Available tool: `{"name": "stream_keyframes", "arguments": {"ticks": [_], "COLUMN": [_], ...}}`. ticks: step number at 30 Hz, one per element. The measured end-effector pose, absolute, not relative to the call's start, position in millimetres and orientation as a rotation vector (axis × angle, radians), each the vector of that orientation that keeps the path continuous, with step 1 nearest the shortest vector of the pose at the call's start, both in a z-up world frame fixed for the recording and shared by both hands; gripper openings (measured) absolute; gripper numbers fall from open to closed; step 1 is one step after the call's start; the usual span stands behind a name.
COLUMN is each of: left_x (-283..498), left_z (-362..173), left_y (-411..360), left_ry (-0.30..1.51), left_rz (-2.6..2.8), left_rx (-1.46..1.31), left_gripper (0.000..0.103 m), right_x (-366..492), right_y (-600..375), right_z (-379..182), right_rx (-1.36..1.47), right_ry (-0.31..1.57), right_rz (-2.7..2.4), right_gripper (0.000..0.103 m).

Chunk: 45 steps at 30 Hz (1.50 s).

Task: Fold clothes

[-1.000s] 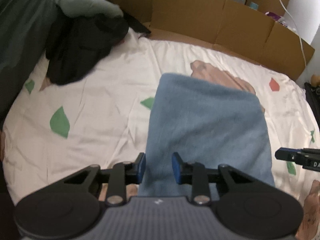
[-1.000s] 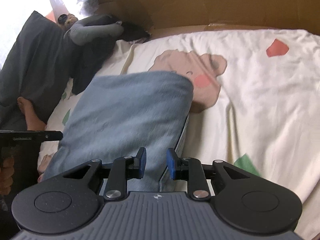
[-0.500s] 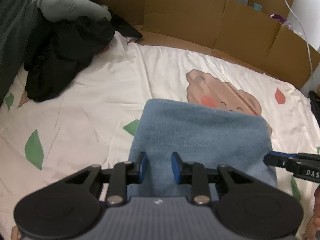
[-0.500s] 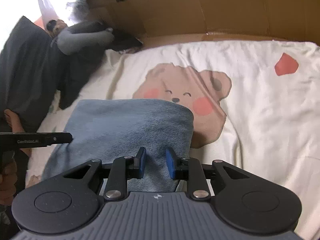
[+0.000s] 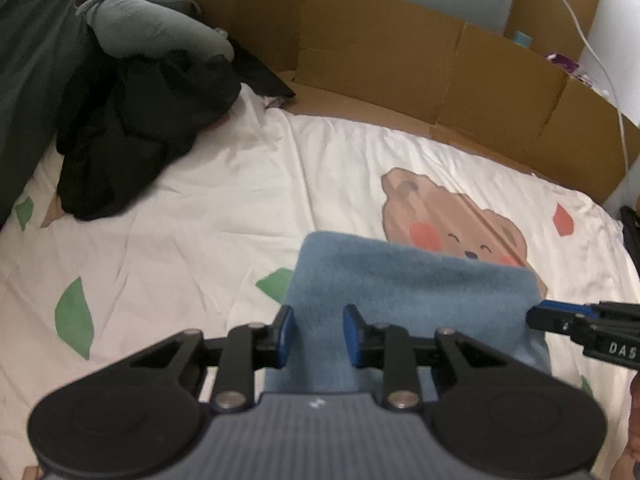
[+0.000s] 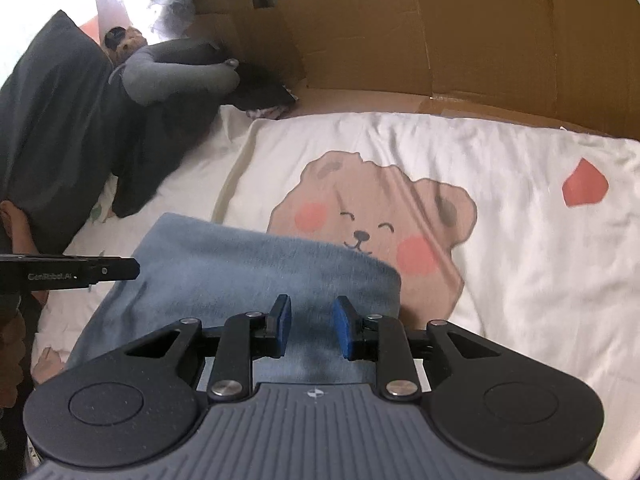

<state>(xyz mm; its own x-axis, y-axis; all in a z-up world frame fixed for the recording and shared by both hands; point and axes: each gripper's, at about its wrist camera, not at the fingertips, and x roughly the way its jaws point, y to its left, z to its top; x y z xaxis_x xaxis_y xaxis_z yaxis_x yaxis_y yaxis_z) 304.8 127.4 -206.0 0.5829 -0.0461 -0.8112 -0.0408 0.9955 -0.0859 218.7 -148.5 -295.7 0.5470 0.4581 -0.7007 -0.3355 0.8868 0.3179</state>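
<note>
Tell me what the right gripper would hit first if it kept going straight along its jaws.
Most likely the blue cloth: it lies directly ahead of the right gripper and fills the gap between the jaws. Beyond its folded edge is the white sheet with the bear print. Depth is hard to judge here.

Blue garment (image 5: pixel 408 280) fuzzy matt cloth; bedsheet (image 5: pixel 224 216) smooth cotton; cardboard (image 5: pixel 380 52) matt

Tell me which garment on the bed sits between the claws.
The folded blue garment, lying over the bear print's lower edge. The black clothes and the grey piece are heaped at the far left corner, away from both claws.
</note>
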Motion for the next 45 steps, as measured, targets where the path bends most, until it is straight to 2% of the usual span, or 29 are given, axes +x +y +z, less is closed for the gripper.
{"name": "stream_keyframes", "arguments": {"ticks": [11, 19, 28, 36, 45], "left_x": [331, 316, 271, 260, 258], "left_z": [-235, -216, -203, -208, -214], "left_y": [123, 125, 130, 120, 115], "left_ry": [1.013, 0.983, 0.985, 1.014, 1.029], "left_rz": [0.01, 0.015, -0.026, -0.016, -0.013], "left_rx": [-0.087, -0.051, -0.051, -0.002, 0.009], "left_gripper": [0.032, 0.03, 0.03, 0.03, 0.034], "right_x": [220, 216, 227, 233, 233], "right_y": [-139, -154, -155, -151, -145], "right_z": [-322, -307, -321, -325, -309], "right_rx": [0.11, 0.136, 0.125, 0.091, 0.113], "right_ry": [0.853, 0.809, 0.851, 0.874, 0.811], "right_rz": [0.51, 0.512, 0.474, 0.491, 0.514], "right_gripper": [0.039, 0.038, 0.038, 0.038, 0.038]}}
